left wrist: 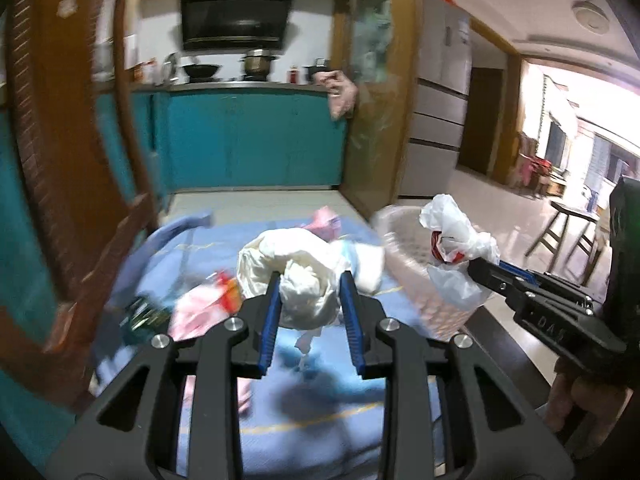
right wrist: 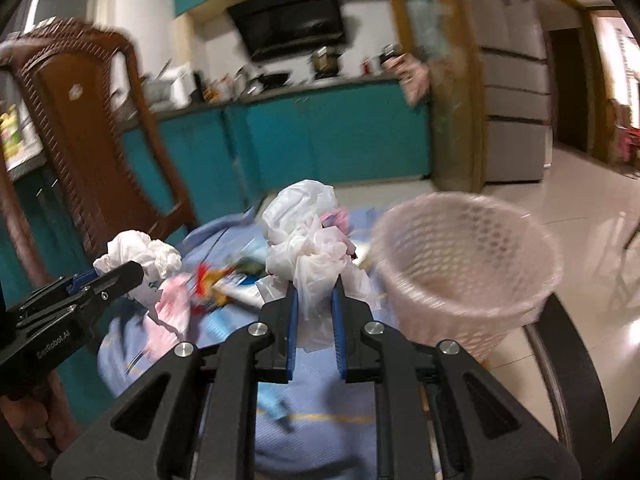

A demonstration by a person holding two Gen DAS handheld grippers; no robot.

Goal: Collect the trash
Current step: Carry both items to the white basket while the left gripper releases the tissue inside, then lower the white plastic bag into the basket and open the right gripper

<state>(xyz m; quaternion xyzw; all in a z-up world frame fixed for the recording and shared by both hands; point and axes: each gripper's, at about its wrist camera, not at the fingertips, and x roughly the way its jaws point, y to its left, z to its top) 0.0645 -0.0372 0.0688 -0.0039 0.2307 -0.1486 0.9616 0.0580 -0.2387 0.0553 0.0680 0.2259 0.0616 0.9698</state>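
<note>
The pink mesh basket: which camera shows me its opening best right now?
The right wrist view. There the pink mesh basket shows its whole rim and inside wall, though blurred. In the left wrist view, the basket is partly hidden behind the white plastic bag held in the right hand-held gripper.

Home kitchen ahead of my grippers: teal cabinets (left wrist: 256,140), range hood (left wrist: 236,16), pots on stove (left wrist: 256,65), fridge (left wrist: 440,92) to right.

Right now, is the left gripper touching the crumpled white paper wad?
Touching. In the left wrist view, the left gripper has both blue pads pressed against the sides of the crumpled white paper wad, holding it above the blue cloth.
</note>
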